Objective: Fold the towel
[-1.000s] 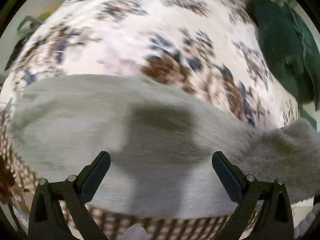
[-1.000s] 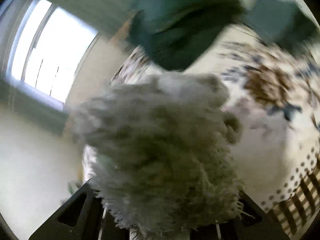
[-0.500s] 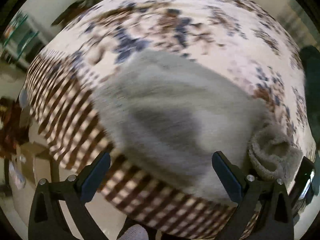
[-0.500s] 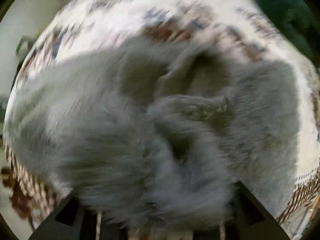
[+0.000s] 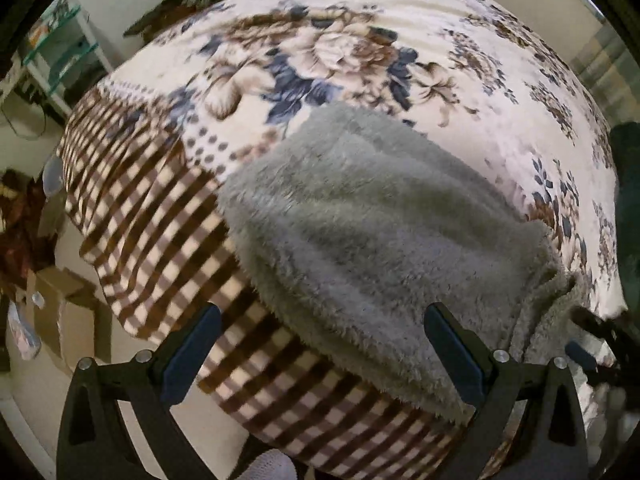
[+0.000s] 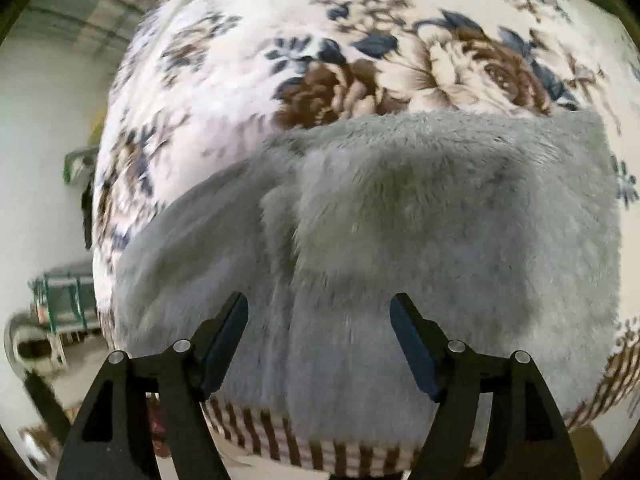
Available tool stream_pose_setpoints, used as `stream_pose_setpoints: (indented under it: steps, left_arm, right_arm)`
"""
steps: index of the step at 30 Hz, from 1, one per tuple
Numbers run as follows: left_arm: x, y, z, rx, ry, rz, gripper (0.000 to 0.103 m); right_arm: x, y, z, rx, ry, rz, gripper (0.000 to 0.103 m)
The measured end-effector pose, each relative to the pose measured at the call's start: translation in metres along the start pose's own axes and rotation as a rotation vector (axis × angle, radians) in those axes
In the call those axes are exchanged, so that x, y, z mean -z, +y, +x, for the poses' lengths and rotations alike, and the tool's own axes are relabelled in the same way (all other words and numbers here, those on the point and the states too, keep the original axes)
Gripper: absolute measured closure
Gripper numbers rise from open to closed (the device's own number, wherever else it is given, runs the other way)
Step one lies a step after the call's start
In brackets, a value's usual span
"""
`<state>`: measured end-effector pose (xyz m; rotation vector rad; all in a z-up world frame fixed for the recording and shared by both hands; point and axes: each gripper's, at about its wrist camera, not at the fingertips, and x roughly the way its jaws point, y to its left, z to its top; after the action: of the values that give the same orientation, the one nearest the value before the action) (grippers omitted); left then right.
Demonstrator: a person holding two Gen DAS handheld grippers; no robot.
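Note:
A fluffy grey towel [image 5: 372, 232] lies folded on the flowered bedspread [image 5: 360, 40], near the bed's front edge. My left gripper [image 5: 320, 346] hovers open above the towel's near left edge, holding nothing. In the right wrist view the same grey towel [image 6: 420, 216] fills the middle, with a raised fold running down its left half. My right gripper [image 6: 320, 340] is open just above the towel's near edge, with nothing between its fingers. At the right edge of the left wrist view, the dark tips of the other gripper [image 5: 592, 344] show beside the towel's bunched corner.
The bedspread's brown checked border [image 5: 160, 216] hangs over the bed's edge. A dark green cloth [image 5: 628, 208] lies at the far right. Cardboard boxes [image 5: 68, 300] and a glass shelf unit [image 5: 60, 48] stand on the floor at the left.
My right gripper carried the towel's end over, laid it on the rest and let go; it now stands open. The left gripper stayed open and pulled back toward the bed's edge.

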<state>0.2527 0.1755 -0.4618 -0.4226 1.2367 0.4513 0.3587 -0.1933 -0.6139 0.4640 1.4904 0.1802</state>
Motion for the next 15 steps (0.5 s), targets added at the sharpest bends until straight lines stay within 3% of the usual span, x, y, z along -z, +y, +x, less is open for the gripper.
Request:
stream_pose_setpoints:
  steps: [3,4,5,6,10,15]
  left_arm:
    - [-0.001,-0.012,0.004,-0.011,-0.011,0.037,0.0]
    - [0.0,-0.017,0.006,-0.008,-0.012,0.046,0.0]
    - [0.0,-0.019,0.008,-0.005,-0.008,0.05,0.0]
    - [0.001,-0.022,0.009,0.003,-0.002,0.051,0.0]
    - [0.005,-0.03,0.009,0.023,-0.001,0.059,0.0]
    - [0.01,-0.036,0.01,0.047,0.009,0.056,0.0]
  right_arm:
    - [-0.018,-0.002,0.032,0.104,0.037,0.033,0.029]
    - [-0.017,-0.006,0.042,0.138,0.046,0.061,0.047]
    - [-0.017,-0.008,0.044,0.168,0.033,0.092,0.081]
    - [-0.016,-0.013,0.043,0.18,0.018,0.12,0.09]
    - [-0.008,-0.011,0.015,0.147,-0.078,0.123,0.093]
    - [-0.004,0.029,-0.014,0.109,-0.107,0.042,0.094]
